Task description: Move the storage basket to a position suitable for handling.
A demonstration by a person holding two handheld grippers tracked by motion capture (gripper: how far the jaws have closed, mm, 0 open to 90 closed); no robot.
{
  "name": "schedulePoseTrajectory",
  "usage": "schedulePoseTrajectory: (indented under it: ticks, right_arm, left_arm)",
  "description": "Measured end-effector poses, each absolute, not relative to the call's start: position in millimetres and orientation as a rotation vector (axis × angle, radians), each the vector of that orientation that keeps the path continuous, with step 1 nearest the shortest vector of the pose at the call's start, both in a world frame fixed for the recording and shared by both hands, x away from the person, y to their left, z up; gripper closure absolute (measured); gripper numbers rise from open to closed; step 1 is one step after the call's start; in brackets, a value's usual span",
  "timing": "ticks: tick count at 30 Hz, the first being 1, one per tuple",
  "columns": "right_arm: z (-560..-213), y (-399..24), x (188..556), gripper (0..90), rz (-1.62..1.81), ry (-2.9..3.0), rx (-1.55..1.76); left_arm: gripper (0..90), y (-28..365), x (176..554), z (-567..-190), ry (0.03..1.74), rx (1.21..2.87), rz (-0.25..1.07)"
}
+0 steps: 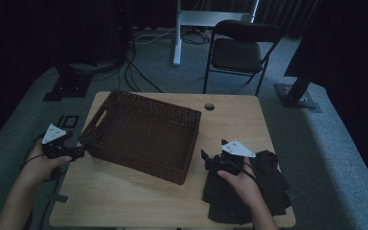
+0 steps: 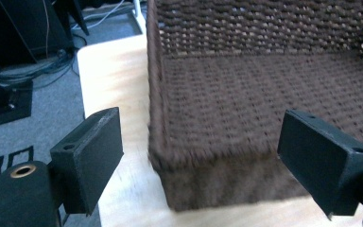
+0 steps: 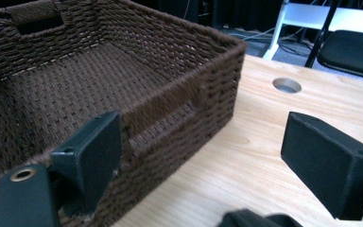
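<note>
A dark brown woven basket (image 1: 139, 162) stands empty on the left half of the wooden table (image 1: 230, 120). A dark cloth (image 1: 270, 175) lies crumpled at the front right, under the person's right hand. My left gripper (image 1: 79, 152) hovers at the table's left edge, open, beside the basket's near left corner (image 2: 217, 184). That corner lies ahead of my left gripper (image 2: 201, 127), untouched by its jaws. My right gripper (image 1: 205, 160) is open too, just right of the basket's right wall (image 3: 194, 109). My right gripper (image 3: 203, 130) holds nothing, and a bit of the cloth (image 3: 255, 218) shows below it.
A round cable hole (image 1: 209, 106) sits near the table's far edge. Behind the table stand a black folding chair (image 1: 242, 48) and a white desk leg (image 1: 176, 43). Cables (image 1: 124, 72) run over the grey carpet at the left. Bare wood lies between basket and cloth.
</note>
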State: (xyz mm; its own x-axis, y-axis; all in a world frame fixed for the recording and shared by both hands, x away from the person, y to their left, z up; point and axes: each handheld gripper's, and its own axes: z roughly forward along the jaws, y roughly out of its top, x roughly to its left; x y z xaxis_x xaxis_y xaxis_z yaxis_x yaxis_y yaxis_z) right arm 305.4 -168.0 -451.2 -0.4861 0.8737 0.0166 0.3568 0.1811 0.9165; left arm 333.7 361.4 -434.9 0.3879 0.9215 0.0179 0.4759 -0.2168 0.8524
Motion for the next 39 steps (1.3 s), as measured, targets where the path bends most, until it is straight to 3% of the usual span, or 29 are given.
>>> schedulePoseTrajectory:
  ticks: [19, 21, 22, 24, 25, 26, 34, 39]
  right_arm:
    - [-455, -107, 314, 13.7, 1.327, 1.952, 1.134]
    - [-459, -104, 315, 21.6, 1.336, 1.944, 1.151]
    - [-461, -102, 315, 24.4, 1.338, 1.942, 1.159]
    - [-465, -99, 315, 25.8, 1.313, 1.942, 1.171]
    - [-467, -98, 315, 27.4, 1.306, 1.946, 1.178]
    - [-471, -98, 316, 30.8, 1.294, 1.950, 1.206]
    - [-476, -96, 318, 37.8, 1.299, 1.965, 1.272]
    - [-476, -93, 320, 41.7, 1.279, 1.973, 1.300]
  left_arm:
    - [18.1, 358, 384, -453, 1.280, 1.870, 0.690]
    - [20.3, 356, 385, -456, 1.288, 1.868, 0.684]
    - [22.0, 355, 385, -458, 1.282, 1.867, 0.683]
    - [38.0, 355, 386, -460, 1.276, 1.834, 0.709]
    - [39.6, 356, 387, -461, 1.287, 1.820, 0.713]
    - [47.1, 356, 387, -462, 1.290, 1.816, 0.718]
    - [57.0, 356, 390, -466, 1.330, 1.821, 0.693]
    - [68.0, 354, 389, -468, 1.343, 1.861, 0.677]
